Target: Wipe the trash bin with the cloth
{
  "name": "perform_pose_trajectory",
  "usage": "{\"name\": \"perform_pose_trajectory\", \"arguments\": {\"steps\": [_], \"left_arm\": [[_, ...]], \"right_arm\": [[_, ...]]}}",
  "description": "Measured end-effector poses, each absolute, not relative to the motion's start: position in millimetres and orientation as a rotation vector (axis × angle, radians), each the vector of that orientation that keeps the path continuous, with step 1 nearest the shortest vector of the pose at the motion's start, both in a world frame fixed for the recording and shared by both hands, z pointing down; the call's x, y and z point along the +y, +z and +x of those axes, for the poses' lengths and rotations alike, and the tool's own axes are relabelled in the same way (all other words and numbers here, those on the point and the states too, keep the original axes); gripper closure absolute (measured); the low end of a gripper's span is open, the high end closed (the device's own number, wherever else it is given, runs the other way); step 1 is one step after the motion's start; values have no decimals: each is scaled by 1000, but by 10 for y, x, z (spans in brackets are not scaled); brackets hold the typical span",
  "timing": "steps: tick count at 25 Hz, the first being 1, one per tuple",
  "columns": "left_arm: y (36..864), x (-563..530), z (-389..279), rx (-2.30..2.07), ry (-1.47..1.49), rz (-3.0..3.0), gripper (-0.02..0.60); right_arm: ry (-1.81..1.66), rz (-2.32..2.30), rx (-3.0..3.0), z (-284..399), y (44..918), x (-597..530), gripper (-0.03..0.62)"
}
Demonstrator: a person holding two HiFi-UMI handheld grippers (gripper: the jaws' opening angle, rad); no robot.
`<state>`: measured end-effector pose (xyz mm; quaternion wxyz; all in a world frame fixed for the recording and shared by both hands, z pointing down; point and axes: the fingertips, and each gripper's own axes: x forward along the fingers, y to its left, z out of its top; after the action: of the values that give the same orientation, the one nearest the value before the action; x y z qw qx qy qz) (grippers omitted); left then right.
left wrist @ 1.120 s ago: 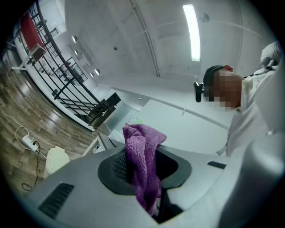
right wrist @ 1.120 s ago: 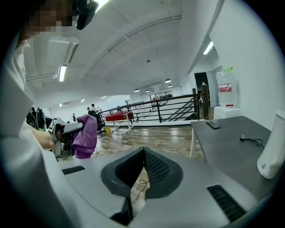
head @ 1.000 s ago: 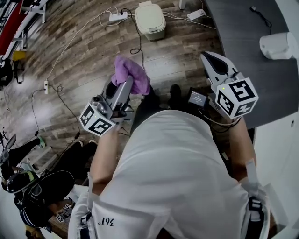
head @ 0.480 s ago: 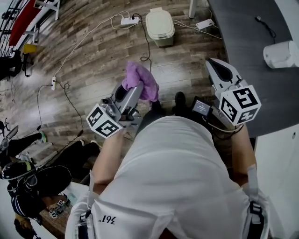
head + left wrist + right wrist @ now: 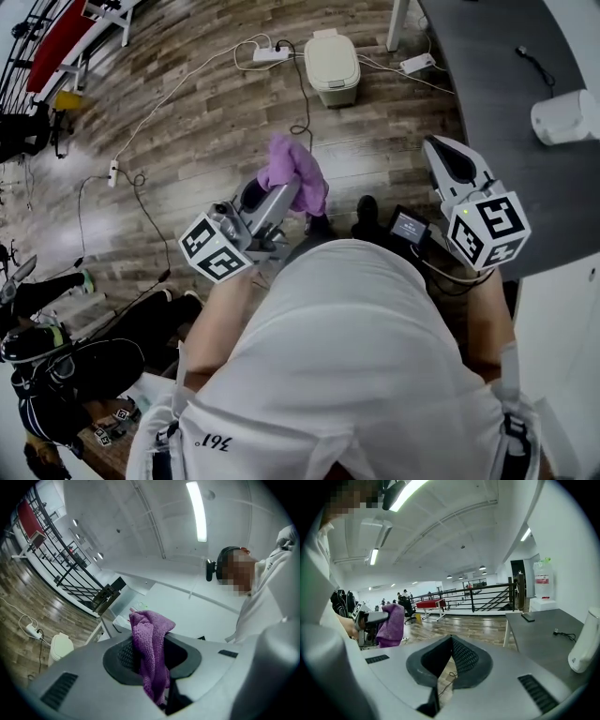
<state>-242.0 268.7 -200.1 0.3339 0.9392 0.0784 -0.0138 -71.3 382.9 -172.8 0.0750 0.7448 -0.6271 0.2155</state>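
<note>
The left gripper [image 5: 279, 192] clamps the purple cloth [image 5: 298, 171], which looks soft, light and limp and is best held by a bunched fold, as here. The right gripper [image 5: 439, 155] is clenched on nothing; the trash bin [image 5: 332, 56] stands well ahead of both.

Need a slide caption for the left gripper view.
Left gripper clamped on a purple cloth, cream trash bin standing on the wood floor at lower left.
</note>
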Motion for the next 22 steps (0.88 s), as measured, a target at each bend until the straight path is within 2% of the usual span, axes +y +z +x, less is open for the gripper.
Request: {"name": "perform_pose_trajectory", "arguments": {"steps": [22], "left_arm": [[-2048,2727,-2474,253,-37,2470,492]], "right_arm": [[560,2233,-1853,-898,-1887,3774,588]]}}
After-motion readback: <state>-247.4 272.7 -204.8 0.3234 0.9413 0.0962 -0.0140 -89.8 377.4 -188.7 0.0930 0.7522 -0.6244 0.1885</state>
